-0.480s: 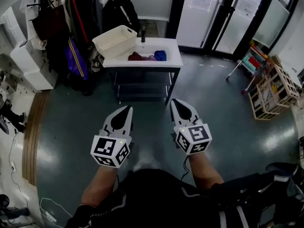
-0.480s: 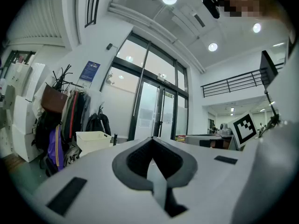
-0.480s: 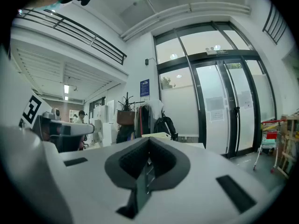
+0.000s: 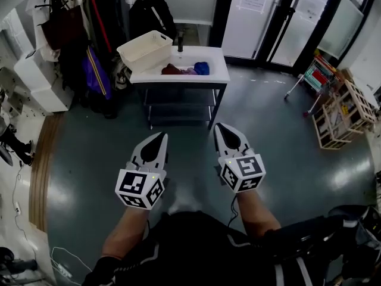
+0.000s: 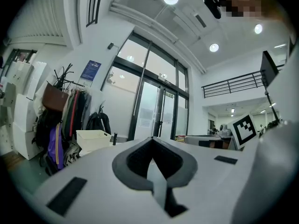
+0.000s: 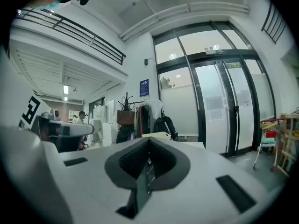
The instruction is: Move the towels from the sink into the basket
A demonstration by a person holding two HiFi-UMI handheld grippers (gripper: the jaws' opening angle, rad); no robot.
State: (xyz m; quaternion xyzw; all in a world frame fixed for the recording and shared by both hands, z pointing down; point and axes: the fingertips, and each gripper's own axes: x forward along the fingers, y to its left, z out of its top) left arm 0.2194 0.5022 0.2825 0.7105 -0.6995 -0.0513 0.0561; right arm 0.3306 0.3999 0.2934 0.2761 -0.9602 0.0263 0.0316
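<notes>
Red, pink and blue towels (image 4: 186,70) lay bunched in the white sink (image 4: 217,64) of the far counter (image 4: 178,80), in a row running left to right. The cream basket (image 4: 144,51) sat on the counter's left end, just beside the sink. Left gripper (image 4: 159,137) and right gripper (image 4: 219,128) were both near and level, jaws pressed together, nothing between them. The towels were straight ahead, well apart from both. Judgement: the red towel (image 4: 171,70) favoured the left gripper, the blue towel (image 4: 202,68) the right.

Three towels (image 4: 202,68), one basket (image 4: 144,51), one sink (image 4: 218,71).
</notes>
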